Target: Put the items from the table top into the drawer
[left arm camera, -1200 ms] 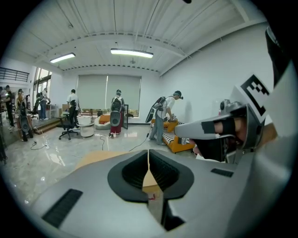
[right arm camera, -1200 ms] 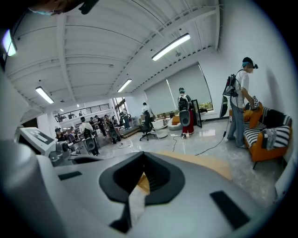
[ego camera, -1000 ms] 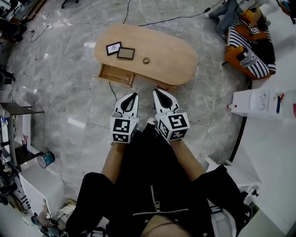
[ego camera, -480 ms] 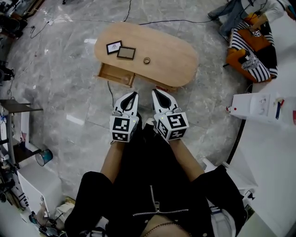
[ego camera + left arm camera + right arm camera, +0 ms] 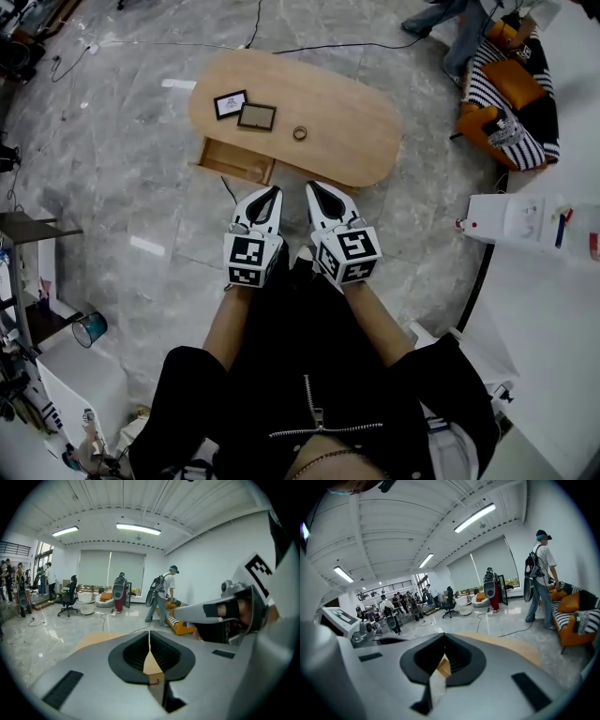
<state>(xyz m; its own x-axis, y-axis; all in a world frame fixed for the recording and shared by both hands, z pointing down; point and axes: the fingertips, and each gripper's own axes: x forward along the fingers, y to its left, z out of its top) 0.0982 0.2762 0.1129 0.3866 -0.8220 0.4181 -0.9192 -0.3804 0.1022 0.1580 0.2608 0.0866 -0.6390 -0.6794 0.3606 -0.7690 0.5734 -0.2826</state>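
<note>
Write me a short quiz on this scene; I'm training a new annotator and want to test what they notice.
1. True or false: the drawer of the table stands open.
2. Multiple choice: how many items lie on the table top? A) one B) three C) five
3. Fill in: the jaws of the left gripper and the right gripper are both ____.

Key
1. True.
2. B: a black frame, a brown frame and a ring.
3. Shut, with nothing held.
</note>
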